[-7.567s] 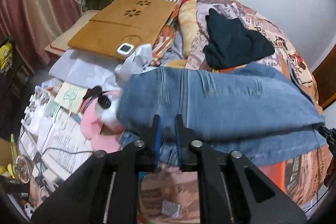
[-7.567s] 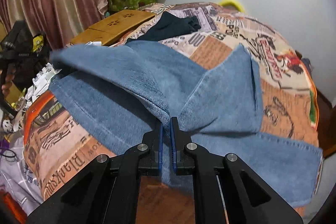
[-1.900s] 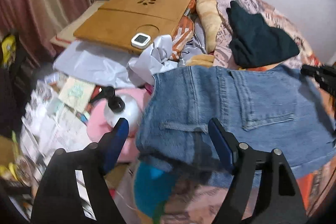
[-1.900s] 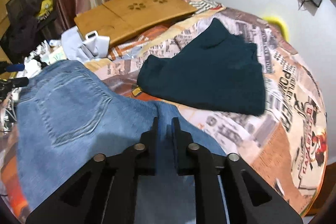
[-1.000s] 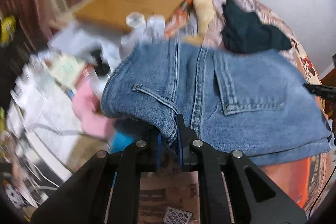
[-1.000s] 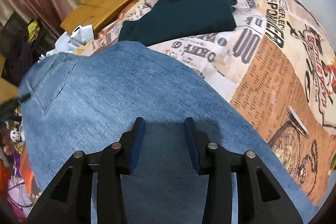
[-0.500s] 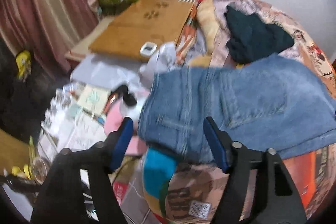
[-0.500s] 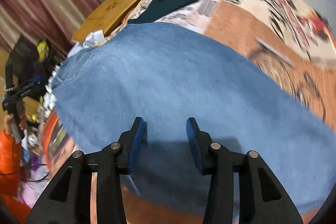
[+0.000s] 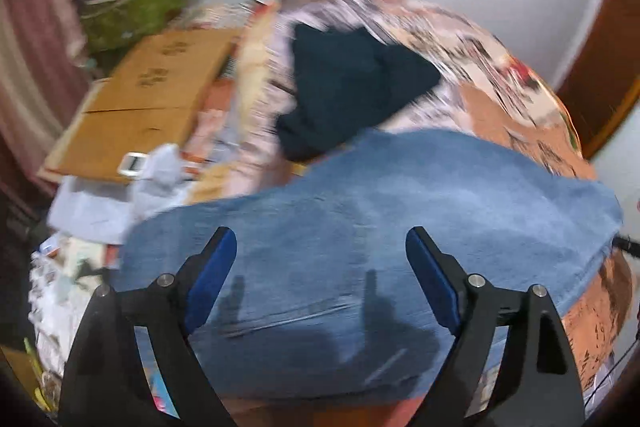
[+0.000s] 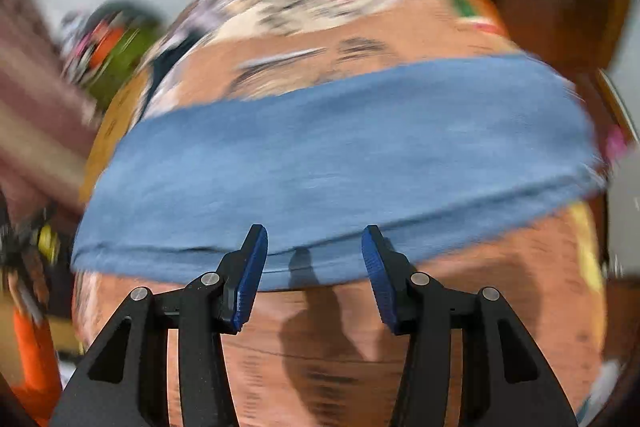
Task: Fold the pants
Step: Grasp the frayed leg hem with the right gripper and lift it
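Note:
The folded blue jeans (image 9: 380,211) lie flat on the printed bedspread (image 9: 500,95). In the right wrist view they show as a wide blue band (image 10: 328,163) across the bed. My left gripper (image 9: 320,283) is open and empty, hovering over the near part of the jeans. My right gripper (image 10: 314,267) is open and empty, at the near edge of the jeans. Both views are motion-blurred.
A dark folded garment (image 9: 352,83) lies on the bed beyond the jeans. A wooden lap desk (image 9: 148,95) and paper clutter (image 9: 104,195) sit to the left. A green bag (image 9: 128,11) stands by the wall. A wooden door (image 9: 600,67) is at right.
Both grippers have pulled back and swung right, staying open. The jeans rest flat on the bed, released by the left gripper about a second ago.

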### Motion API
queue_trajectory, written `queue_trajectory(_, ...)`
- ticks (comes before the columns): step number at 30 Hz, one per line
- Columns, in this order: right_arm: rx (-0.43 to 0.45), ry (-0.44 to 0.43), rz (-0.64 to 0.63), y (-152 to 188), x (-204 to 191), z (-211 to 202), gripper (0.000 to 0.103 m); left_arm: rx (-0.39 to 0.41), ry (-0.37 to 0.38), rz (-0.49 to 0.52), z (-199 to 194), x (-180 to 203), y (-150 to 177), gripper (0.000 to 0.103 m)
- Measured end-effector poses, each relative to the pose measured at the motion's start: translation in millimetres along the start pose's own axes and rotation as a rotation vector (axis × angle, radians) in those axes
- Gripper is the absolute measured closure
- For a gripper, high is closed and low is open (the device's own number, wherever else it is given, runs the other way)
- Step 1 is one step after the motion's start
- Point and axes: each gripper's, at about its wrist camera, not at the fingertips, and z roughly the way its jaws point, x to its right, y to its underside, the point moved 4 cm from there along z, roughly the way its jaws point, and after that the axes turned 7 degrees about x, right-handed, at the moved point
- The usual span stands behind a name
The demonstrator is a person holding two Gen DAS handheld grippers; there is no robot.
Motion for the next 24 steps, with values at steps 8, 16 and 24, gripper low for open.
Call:
queue_trajectory(8,0.134,0.123,0.172,-19.2,82.6,-27.3,0.057,-0.083,0.005,0.116,37.8,79.8,13.0,0.016)
queue_trajectory(16,0.171,0.137,0.180,-38.4,104.0,-5.8,0.068,-0.135,0.098,0.198,41.3,142.0,11.6,0.014)
queue_trajectory(24,0.170,0.197,0.095,-41.8,119.3,-12.3,0.099,-0.095,0.055,0.316,43.6,188.2,10.0,0.014)
